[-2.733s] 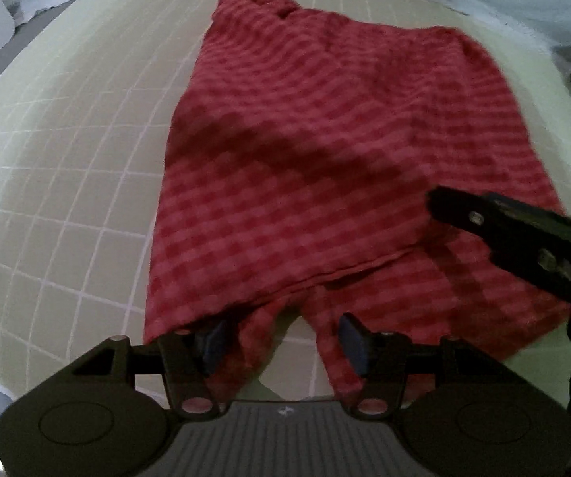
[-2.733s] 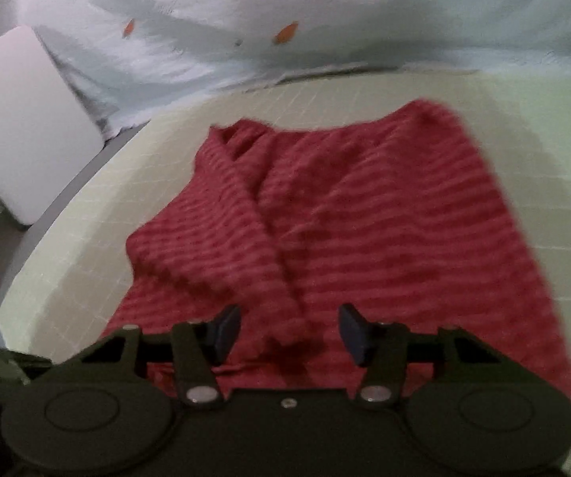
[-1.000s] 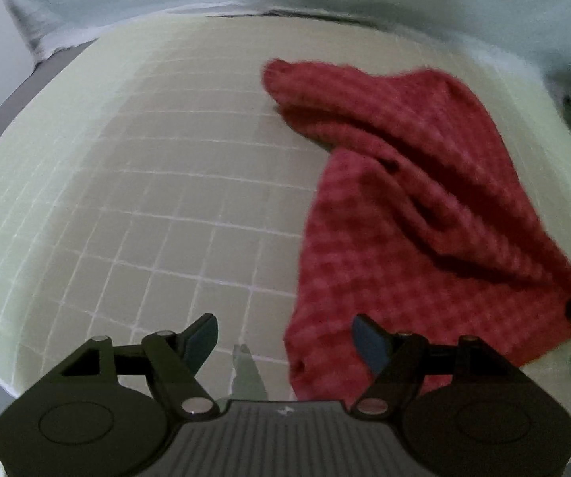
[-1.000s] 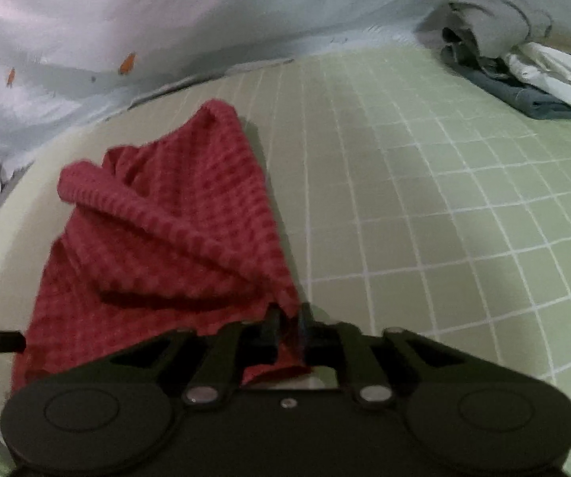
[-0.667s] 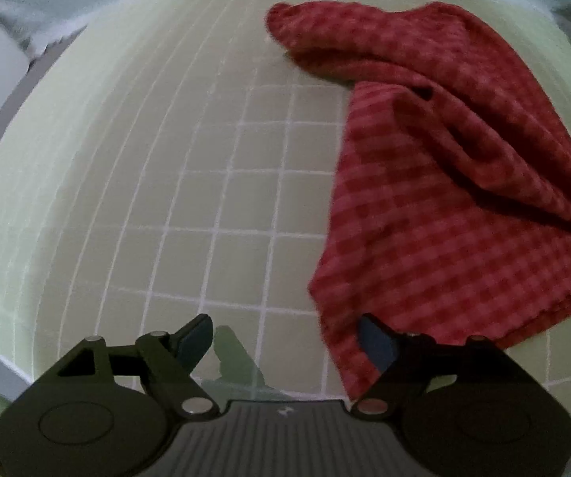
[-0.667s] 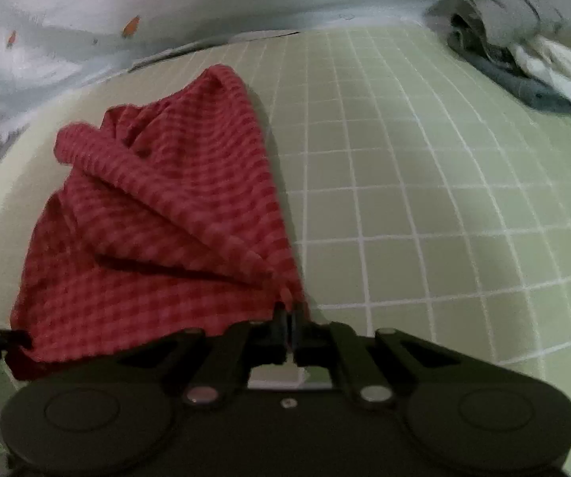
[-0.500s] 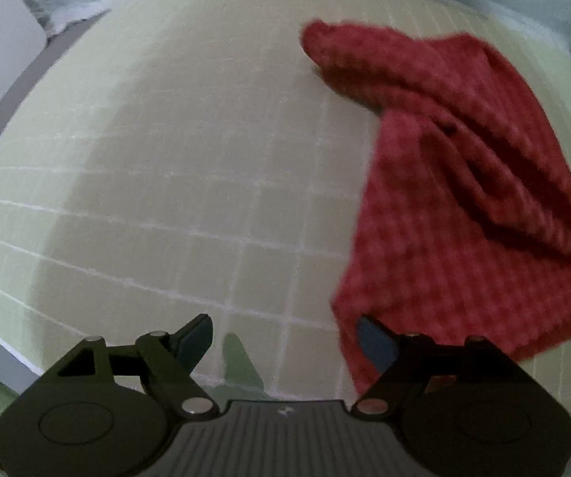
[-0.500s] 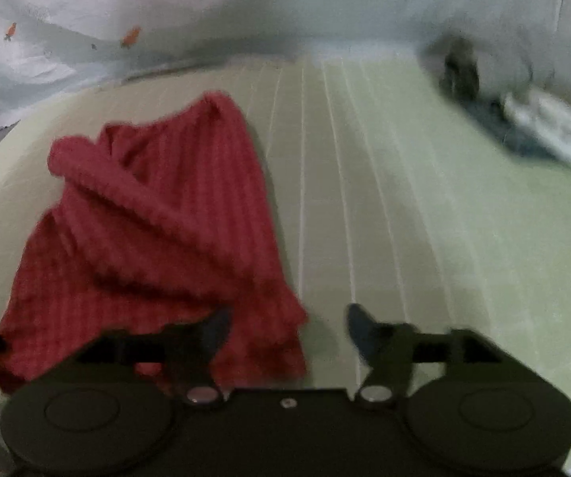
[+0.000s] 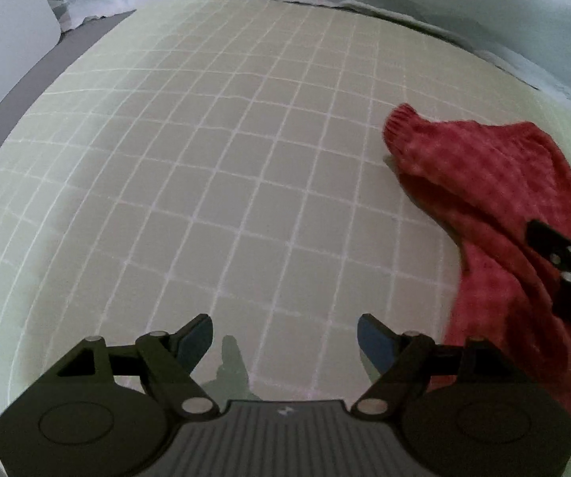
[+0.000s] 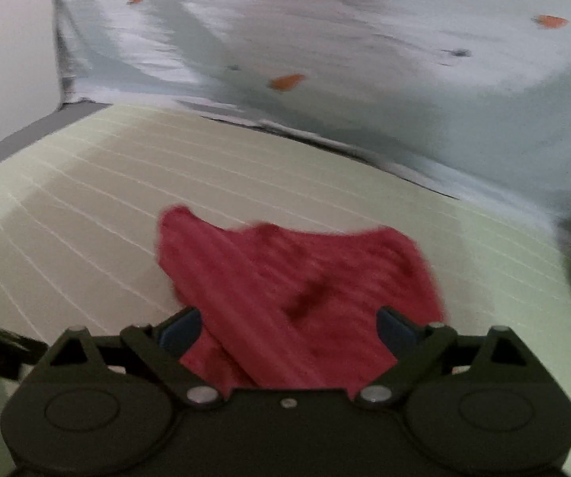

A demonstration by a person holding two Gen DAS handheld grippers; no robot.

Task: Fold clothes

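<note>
Right wrist view: the right gripper has just opened, releasing the red checked garment, now bunched at 3 o'clock of the empty, spread left gripper; refolding looks necessary.

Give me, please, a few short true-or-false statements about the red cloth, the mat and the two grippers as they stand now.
1. The red checked cloth lies flat and neatly squared. False: it is rumpled, with raised folds.
2. The left gripper stands open over bare green grid mat. True.
3. The right gripper is clamped on the cloth. False: its jaws have just been opening and stand wide, the cloth seen between them.
4. In the left wrist view the cloth lies to the right of the left gripper. True.
</note>
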